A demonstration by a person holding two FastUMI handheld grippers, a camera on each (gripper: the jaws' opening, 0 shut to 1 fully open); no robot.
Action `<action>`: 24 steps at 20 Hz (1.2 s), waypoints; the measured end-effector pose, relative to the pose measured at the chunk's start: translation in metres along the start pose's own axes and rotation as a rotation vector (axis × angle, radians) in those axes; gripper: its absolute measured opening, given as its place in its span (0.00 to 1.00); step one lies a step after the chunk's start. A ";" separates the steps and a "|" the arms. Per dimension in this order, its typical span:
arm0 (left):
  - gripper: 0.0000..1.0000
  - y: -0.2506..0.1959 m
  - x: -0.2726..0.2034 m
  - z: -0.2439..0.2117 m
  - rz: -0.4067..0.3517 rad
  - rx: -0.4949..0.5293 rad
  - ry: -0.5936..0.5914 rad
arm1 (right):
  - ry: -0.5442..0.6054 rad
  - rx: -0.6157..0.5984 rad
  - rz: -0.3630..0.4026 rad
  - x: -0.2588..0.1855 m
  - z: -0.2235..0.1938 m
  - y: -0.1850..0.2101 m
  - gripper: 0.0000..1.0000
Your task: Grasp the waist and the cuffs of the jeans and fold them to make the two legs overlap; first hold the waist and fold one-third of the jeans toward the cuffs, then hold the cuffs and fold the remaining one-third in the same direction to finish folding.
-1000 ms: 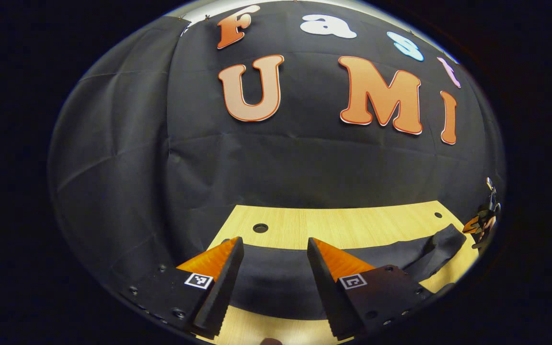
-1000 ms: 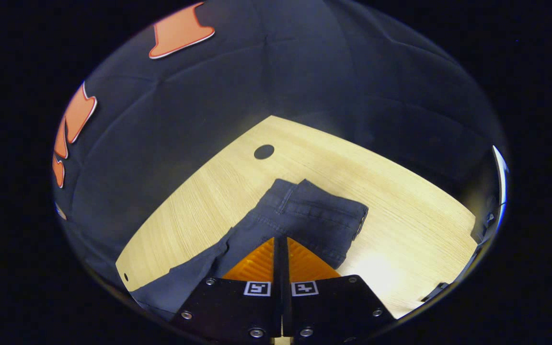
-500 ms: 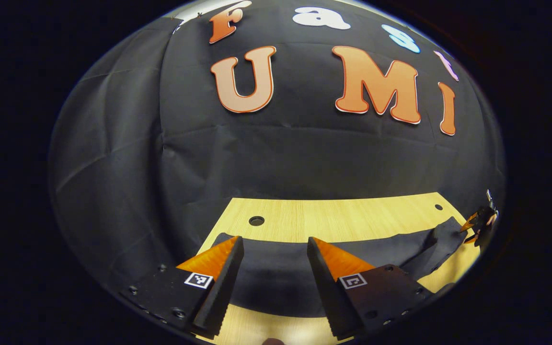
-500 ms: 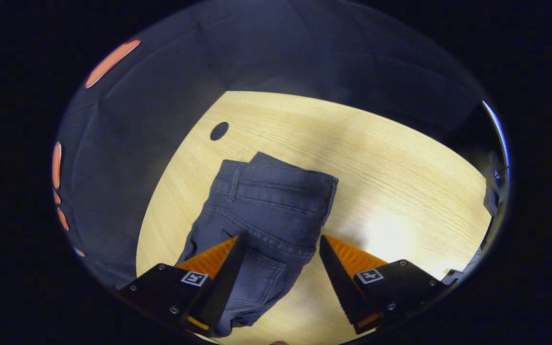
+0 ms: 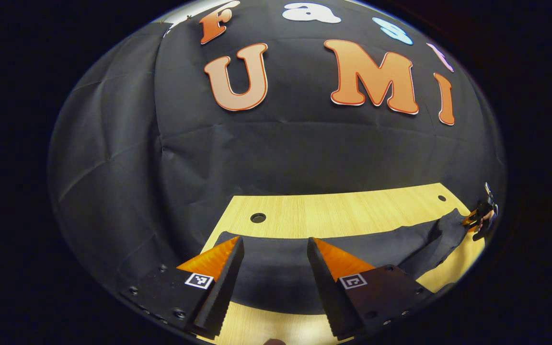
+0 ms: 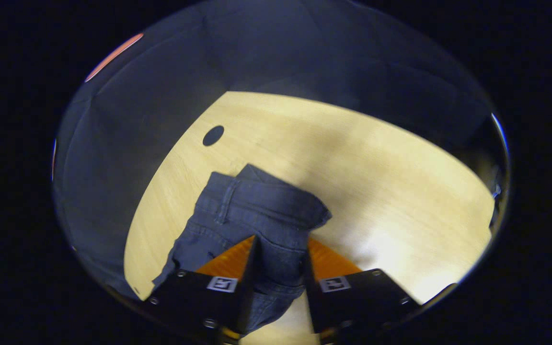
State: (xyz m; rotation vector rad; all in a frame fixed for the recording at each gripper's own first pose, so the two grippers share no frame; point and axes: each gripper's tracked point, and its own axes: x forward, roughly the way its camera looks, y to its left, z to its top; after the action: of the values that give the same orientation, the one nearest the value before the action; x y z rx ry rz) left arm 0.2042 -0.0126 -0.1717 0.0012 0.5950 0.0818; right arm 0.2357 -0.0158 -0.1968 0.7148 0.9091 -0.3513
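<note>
The jeans (image 6: 257,215) were matt, dark denim cloth with stitched seams. The table (image 6: 376,182) was pale wood-grain, smooth, with a soft sheen on its near right.

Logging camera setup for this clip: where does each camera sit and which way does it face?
Left gripper view: rides the left gripper, looking level across the table at the booth wall; own fingers spread over the jeans.
Right gripper view: rides the right gripper, angled down at the waist end; fingers flank the denim.
Shared: jeans, table, and the right gripper, far right in the left gripper view.
</note>
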 end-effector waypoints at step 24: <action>0.80 0.051 -0.022 0.005 0.024 -0.077 -0.079 | -0.311 -0.709 0.411 -0.094 0.020 0.105 0.24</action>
State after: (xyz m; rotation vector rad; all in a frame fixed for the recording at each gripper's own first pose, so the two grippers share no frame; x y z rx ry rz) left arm 0.1855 0.0368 -0.1541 -0.0632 0.5130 0.1275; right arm 0.2515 0.0441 -0.0688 0.1664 0.5127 0.2235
